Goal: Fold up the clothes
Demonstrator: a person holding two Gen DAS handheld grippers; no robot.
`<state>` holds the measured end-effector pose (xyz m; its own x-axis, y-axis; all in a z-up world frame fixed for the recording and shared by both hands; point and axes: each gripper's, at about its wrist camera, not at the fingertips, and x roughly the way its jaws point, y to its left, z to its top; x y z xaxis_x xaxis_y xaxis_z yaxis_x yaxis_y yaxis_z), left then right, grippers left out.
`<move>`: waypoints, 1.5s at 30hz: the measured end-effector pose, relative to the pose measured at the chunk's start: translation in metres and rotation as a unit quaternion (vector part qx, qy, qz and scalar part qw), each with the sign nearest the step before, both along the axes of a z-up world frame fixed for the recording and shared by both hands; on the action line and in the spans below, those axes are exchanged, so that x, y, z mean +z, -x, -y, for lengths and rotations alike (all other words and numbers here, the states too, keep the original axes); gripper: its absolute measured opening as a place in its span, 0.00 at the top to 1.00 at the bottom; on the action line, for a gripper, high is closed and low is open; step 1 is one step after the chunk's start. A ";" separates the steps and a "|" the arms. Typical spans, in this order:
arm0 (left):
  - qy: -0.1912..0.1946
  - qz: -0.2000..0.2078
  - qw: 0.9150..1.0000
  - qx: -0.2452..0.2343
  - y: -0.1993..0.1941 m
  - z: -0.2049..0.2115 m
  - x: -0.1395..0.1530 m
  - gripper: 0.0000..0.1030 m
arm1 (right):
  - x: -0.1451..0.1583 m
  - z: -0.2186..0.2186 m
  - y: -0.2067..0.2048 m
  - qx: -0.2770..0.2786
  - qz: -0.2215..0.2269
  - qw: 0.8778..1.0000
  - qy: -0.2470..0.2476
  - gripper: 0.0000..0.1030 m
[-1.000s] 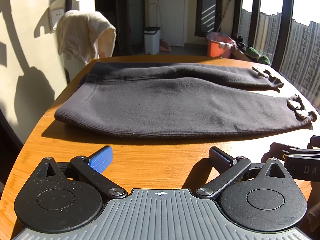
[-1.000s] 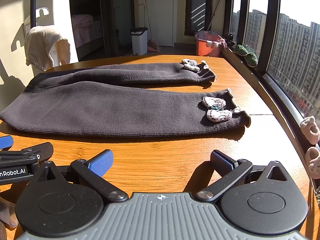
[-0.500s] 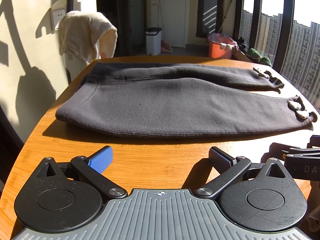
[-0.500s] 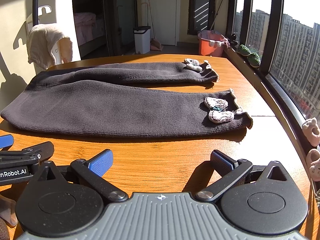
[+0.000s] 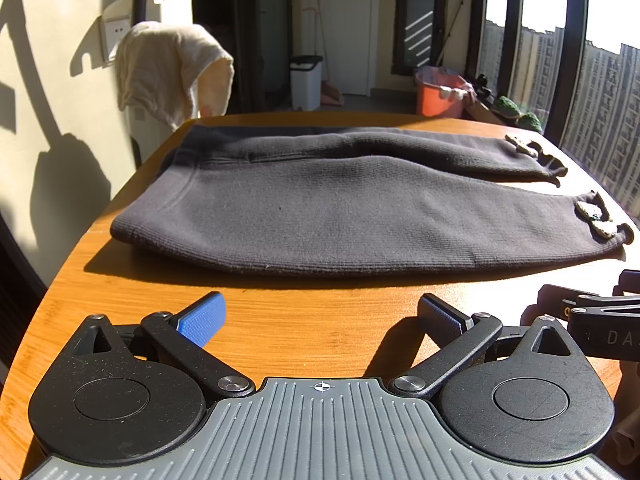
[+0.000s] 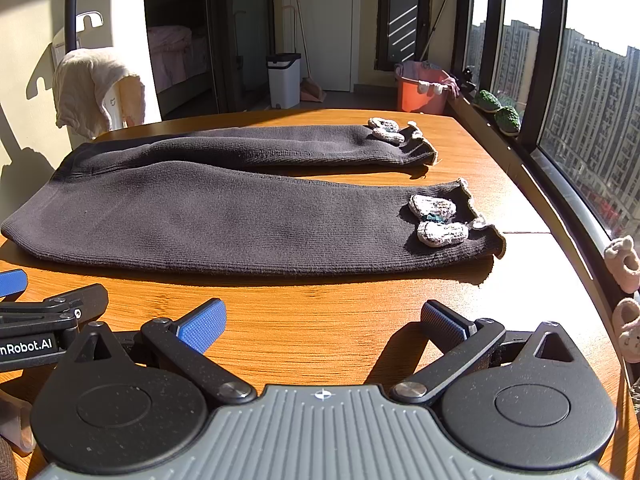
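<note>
Left gripper (image 5: 320, 316) and right gripper (image 6: 322, 318) both spread wide, grasping nothing, low in frame, level and side by side just above the wooden table (image 6: 320, 320). Dark knit trousers (image 6: 224, 212) lie flat across mid-frame: waistband at left, bow-trimmed cuffs (image 6: 438, 220) at right, legs parted. Probably spread out ready for the first fold; each gripper faces its own end.
</note>
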<state>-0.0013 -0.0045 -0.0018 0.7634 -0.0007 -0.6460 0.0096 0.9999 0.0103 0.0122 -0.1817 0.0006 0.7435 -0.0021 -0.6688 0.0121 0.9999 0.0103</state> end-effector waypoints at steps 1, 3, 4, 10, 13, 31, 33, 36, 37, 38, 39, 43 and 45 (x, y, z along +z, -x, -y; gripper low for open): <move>0.000 0.000 1.000 0.000 0.000 0.000 0.000 0.00 | 0.000 0.000 0.000 0.002 0.000 1.000 0.000 0.00; 0.000 0.000 1.000 0.000 0.000 0.000 0.000 0.00 | 0.000 0.000 0.000 0.008 0.001 1.000 -0.001 0.00; 0.000 0.000 1.000 0.000 0.000 0.000 0.000 0.00 | 0.000 -0.001 0.000 0.011 0.001 1.000 -0.002 0.00; 0.018 -0.002 0.999 -0.050 0.001 -0.006 0.004 0.00 | 0.004 0.007 0.000 0.067 -0.001 0.998 -0.019 0.00; 0.059 0.023 0.994 -0.088 0.000 -0.021 0.022 0.00 | 0.013 0.022 0.002 0.101 0.029 0.993 -0.046 0.00; 0.084 -0.021 0.985 -0.148 -0.075 -0.043 0.005 0.00 | 0.010 0.074 -0.059 0.111 0.022 0.992 -0.049 0.47; 0.043 -0.017 0.982 -0.182 -0.070 -0.039 0.002 0.00 | 0.010 0.073 -0.055 0.117 0.018 0.992 -0.037 0.47; 0.005 -0.038 0.975 -0.219 -0.070 -0.035 0.005 0.00 | 0.012 0.069 -0.060 0.117 0.011 0.993 -0.032 0.45; 0.016 -0.052 0.973 -0.224 -0.076 -0.039 0.011 0.00 | 0.013 0.067 -0.062 0.117 0.008 0.993 -0.033 0.43; 0.047 -0.046 0.974 -0.218 -0.085 -0.051 0.023 0.00 | 0.013 0.066 -0.064 0.120 0.006 0.992 -0.031 0.41; 0.072 -0.027 0.976 -0.203 -0.092 -0.063 0.034 0.00 | 0.013 0.065 -0.065 0.122 0.004 0.992 -0.029 0.40; 0.128 0.020 0.989 -0.075 -0.147 -0.125 0.060 0.00 | 0.021 0.070 -0.078 0.127 -0.011 0.990 -0.053 0.54; 0.163 -0.013 0.986 -0.028 -0.180 -0.150 0.051 0.00 | 0.031 0.077 -0.088 0.123 -0.005 0.989 -0.076 0.77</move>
<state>0.1787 0.1458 0.0492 0.7397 -0.2530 -0.6236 0.0614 0.9482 -0.3118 0.0998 -0.2585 0.0318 0.7025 0.2798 -0.6544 -0.2305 0.9594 0.1627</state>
